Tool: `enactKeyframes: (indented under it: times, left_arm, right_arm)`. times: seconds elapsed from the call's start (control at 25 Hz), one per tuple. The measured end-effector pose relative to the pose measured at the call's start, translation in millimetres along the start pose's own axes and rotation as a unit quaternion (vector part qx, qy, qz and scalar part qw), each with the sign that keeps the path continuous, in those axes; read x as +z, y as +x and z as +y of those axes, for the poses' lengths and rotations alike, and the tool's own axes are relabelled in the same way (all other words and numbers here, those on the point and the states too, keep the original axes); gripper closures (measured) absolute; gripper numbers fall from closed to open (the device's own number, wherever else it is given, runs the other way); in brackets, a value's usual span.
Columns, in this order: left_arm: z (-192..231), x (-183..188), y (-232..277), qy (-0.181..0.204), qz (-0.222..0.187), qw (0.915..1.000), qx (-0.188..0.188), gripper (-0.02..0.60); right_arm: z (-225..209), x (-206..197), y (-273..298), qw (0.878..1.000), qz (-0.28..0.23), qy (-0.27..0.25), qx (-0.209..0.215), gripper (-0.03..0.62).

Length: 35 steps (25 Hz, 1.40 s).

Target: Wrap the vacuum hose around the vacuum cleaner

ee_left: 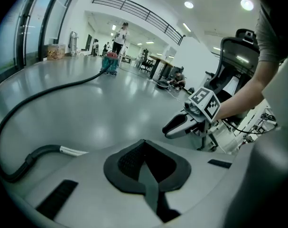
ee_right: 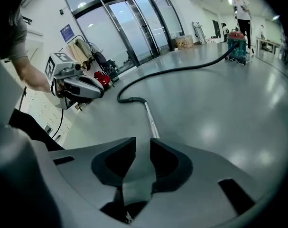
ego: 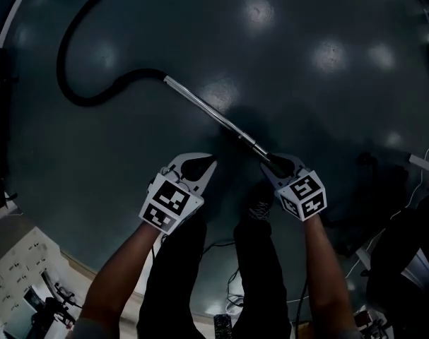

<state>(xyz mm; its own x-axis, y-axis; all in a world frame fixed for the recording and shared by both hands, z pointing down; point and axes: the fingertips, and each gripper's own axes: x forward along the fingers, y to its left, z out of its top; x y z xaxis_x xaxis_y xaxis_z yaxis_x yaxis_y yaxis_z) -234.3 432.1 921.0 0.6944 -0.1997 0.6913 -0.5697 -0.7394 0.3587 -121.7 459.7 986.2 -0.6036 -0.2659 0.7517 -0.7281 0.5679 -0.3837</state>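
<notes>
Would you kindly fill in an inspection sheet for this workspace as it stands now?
Surface: glossy grey floor.
Job's things: black vacuum hose lies unwrapped in a loop, with a metal wand at its end; vacuum cleaner stands far off.
Clutter: red item by the glass doors.
Grippers: left gripper shut, empty; right gripper slightly open at the wand's near end, not gripping it.
Cables: black cable by the wall.
Surroundings: person standing by the vacuum cleaner; office chair.
</notes>
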Motion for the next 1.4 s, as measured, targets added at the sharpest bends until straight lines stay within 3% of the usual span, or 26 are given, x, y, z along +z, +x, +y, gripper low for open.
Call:
enactKeyframes:
  times: [0.12, 0.24, 0.4, 0.64, 0.84, 1.0, 1.2, 1.4]
  left_arm:
    - [15.2, -41.7, 42.4, -0.013, 0.012, 0.9998, 0.005, 0.574]
    - [32.1, -72.5, 82.8, -0.033, -0.001, 0.9994, 0.010, 0.574]
    - [50.1, -103.4, 125.4, -0.045, 0.003, 0.9988, 0.019, 0.574]
    - [57.0, -130.2, 163.7, 0.004, 0.019, 0.9998, 0.004, 0.574]
    - [63.8, -151.9, 172.6, 0.001, 0.027, 0.9996, 0.003, 0.574]
    - [58.5, -154.4, 177.8, 0.013, 0.038, 0.9992, -0.004, 0.574]
    - [48.4, -135.3, 163.5, 0.021, 0.049, 0.9984, -0.019, 0.574]
    - [27.1, -86.3, 129.4, 0.016, 0.038, 0.9987, -0.030, 0.574]
  right_arm:
    - [-25.7, -38.2, 36.3, 1.000, 0.018, -0.010, -0.016, 0.491]
    - [-46.9, -76.1, 70.1, 0.999, 0.036, -0.019, -0.025, 0.457]
    - [-70.4, -119.5, 111.1, 0.997, 0.065, -0.040, -0.027, 0.456]
    - [-92.0, -168.1, 148.0, 0.996, 0.072, -0.044, -0.026, 0.446]
    - [-97.1, -195.0, 157.5, 0.989, 0.109, -0.095, -0.029, 0.428]
    - [-103.2, -198.5, 151.6, 0.980, 0.139, -0.134, -0.038, 0.439]
    - [-72.0, -169.4, 116.8, 0.986, 0.145, -0.086, -0.016, 0.441]
    - [-37.7, -112.9, 61.7, 0.987, 0.146, -0.059, -0.024, 0.441]
